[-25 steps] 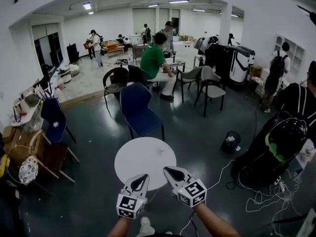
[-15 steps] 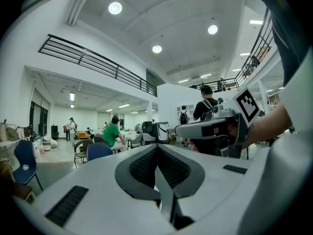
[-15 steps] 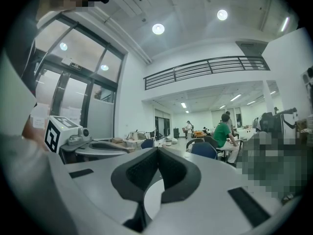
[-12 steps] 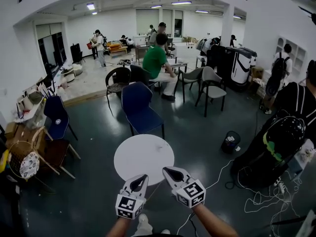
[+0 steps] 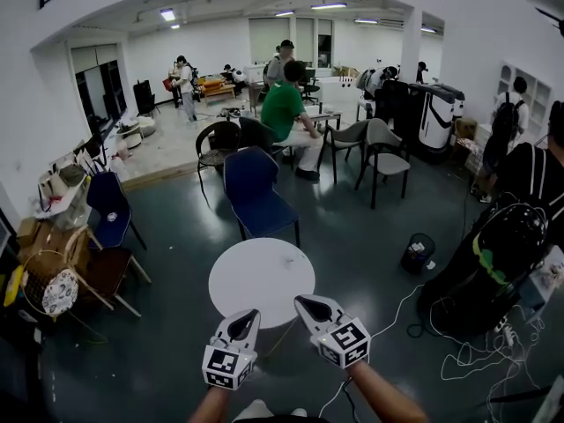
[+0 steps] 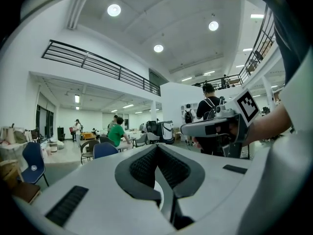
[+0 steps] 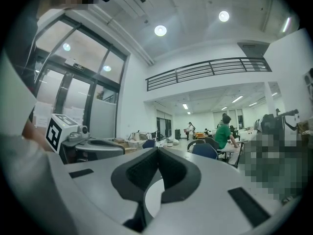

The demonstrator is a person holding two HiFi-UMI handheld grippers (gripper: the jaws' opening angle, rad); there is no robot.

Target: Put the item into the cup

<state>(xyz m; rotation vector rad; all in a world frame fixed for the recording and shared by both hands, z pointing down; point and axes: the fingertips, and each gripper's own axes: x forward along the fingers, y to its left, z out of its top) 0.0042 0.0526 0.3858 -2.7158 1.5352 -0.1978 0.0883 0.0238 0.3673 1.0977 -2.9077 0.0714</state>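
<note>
Left gripper (image 5: 247, 316), lower centre of head view: jaws clenched together, nothing between. Right gripper (image 5: 304, 302), just beside it: jaws likewise pressed closed, empty.

Item, cup: neither found in any view. Round white table (image 5: 231, 282) at frame centre looks bare, save tiny dark speck (image 5: 286, 257), too small to identify.

Key relation: table directly above both tips in frame. Right tip over its lower rim, left tip just below; neither clearly nearer. Blue chair (image 5: 256, 196) beyond.

Open floor (image 5: 176, 236) around round table (image 5: 260, 280)
</note>
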